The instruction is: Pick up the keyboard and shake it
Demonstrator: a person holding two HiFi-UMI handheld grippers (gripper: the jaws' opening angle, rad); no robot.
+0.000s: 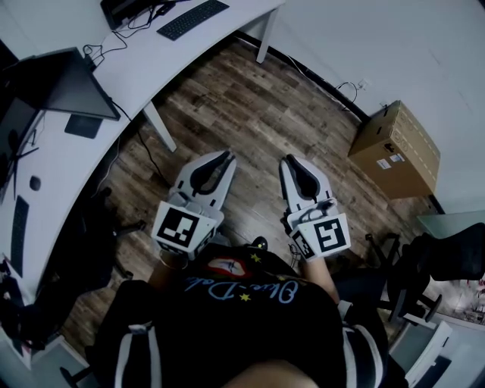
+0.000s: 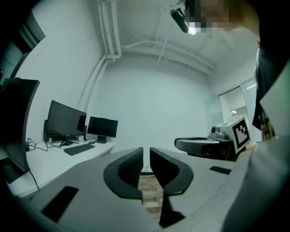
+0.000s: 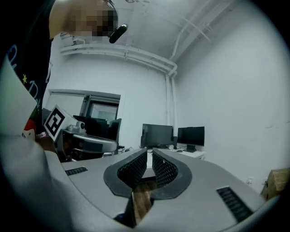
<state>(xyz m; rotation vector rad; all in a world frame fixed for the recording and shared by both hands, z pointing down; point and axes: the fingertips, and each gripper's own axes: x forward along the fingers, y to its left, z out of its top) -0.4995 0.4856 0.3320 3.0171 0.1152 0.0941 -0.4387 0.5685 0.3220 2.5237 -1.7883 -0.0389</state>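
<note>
The keyboard (image 1: 192, 18) lay on the white desk (image 1: 189, 57) at the 11 o'clock edge of the head view, well apart from both claws and untouched. In the left gripper view it (image 2: 79, 149) sat at 9 o'clock, just in front of two monitors (image 2: 65, 119).

The left gripper (image 1: 225, 157) was held level over the floor, its jaws drawn almost together with only a thin slit between the ribbed pads and nothing in it (image 2: 146, 152). The right gripper (image 1: 290, 161), just beside it toward 3 o'clock, had its jaws closed on nothing (image 3: 150, 152). Neither touched any surface.

Below them ran a wood-plank floor (image 1: 250, 106). The desk curved from 12 o'clock round to 8 o'clock, carrying a dark screen (image 1: 64, 83) and loose cables. A cardboard box (image 1: 395, 149) stood against the pale wall (image 1: 364, 38) at 2 o'clock, and a black chair (image 1: 447, 261) stood at 4 o'clock.
</note>
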